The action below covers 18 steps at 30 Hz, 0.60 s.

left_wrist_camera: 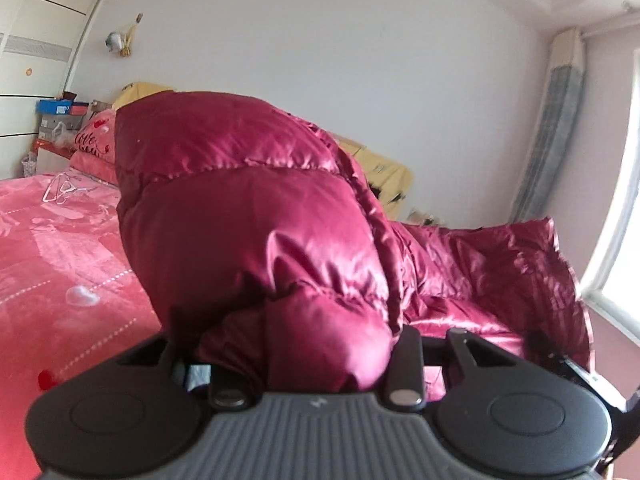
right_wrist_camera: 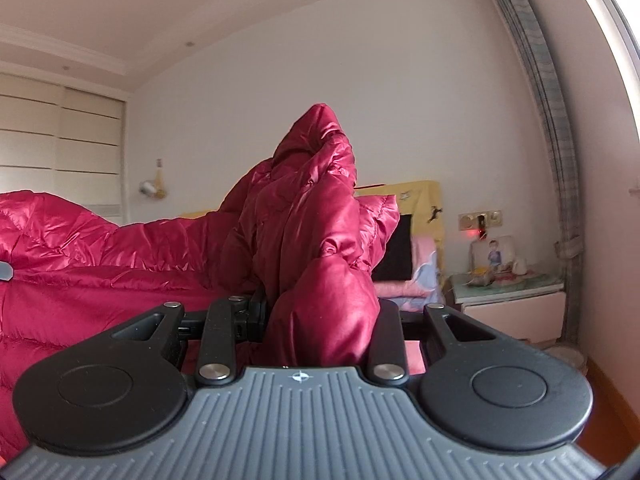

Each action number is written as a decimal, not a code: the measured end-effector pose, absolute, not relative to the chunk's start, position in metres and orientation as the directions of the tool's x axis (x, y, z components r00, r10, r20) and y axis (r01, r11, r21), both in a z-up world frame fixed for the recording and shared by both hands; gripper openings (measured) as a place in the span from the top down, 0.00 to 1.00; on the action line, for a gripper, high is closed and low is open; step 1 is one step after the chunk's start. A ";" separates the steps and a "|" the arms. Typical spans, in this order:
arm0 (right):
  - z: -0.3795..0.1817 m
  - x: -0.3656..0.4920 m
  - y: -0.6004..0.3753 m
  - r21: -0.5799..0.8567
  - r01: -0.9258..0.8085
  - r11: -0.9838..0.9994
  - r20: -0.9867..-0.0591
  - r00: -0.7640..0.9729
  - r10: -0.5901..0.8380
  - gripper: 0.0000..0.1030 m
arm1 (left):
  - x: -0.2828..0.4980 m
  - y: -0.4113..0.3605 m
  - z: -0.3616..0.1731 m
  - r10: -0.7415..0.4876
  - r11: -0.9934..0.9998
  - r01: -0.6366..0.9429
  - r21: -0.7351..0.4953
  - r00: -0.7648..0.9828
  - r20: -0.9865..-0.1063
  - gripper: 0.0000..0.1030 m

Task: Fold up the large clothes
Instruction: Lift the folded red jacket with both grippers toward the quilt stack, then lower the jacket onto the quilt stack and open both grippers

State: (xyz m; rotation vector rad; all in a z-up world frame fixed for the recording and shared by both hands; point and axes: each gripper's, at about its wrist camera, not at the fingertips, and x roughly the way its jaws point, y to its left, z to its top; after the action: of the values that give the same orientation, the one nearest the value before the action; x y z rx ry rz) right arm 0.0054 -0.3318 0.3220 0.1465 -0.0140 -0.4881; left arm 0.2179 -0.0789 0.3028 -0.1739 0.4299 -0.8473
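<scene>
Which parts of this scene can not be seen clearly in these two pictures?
- Left gripper fingertips: left wrist view, buried in the red down jacket.
- Right gripper fingertips: right wrist view, covered by the jacket.
- Jacket's overall shape: cut off by picture edges.
- Bedside table items: too small.

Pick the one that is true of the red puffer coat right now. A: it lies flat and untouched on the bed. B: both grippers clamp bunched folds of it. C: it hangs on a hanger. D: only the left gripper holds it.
B: the puffer coat bulges from between the left gripper fingers, and another fold fills the right gripper.
</scene>
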 end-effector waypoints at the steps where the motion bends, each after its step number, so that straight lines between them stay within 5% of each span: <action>1: 0.318 0.026 -0.344 0.145 0.478 0.866 -0.033 0.877 -0.479 0.64 | 0.229 -0.088 0.296 -0.748 0.663 0.682 -0.309 0.584 -0.316 0.64; 11: 0.225 0.158 -0.438 0.122 0.572 0.811 -0.249 0.809 -0.533 0.64 | 0.322 -0.182 0.212 -0.622 0.761 0.619 -0.194 0.612 -0.489 0.58; 14: 0.198 0.179 -0.453 0.085 0.602 0.794 -0.311 0.773 -0.553 0.63 | 0.336 -0.194 0.200 -0.583 0.786 0.597 -0.159 0.630 -0.513 0.43; 18: 0.171 0.193 -0.456 0.014 0.629 0.777 -0.363 0.727 -0.582 0.51 | 0.357 -0.193 0.192 -0.518 0.827 0.552 -0.108 0.672 -0.529 0.09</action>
State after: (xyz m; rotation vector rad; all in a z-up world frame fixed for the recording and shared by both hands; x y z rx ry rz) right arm 0.1931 -0.4564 0.1712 0.1400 0.3526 -0.6700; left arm 0.3572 -0.1928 0.1918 0.0630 0.5765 -0.6031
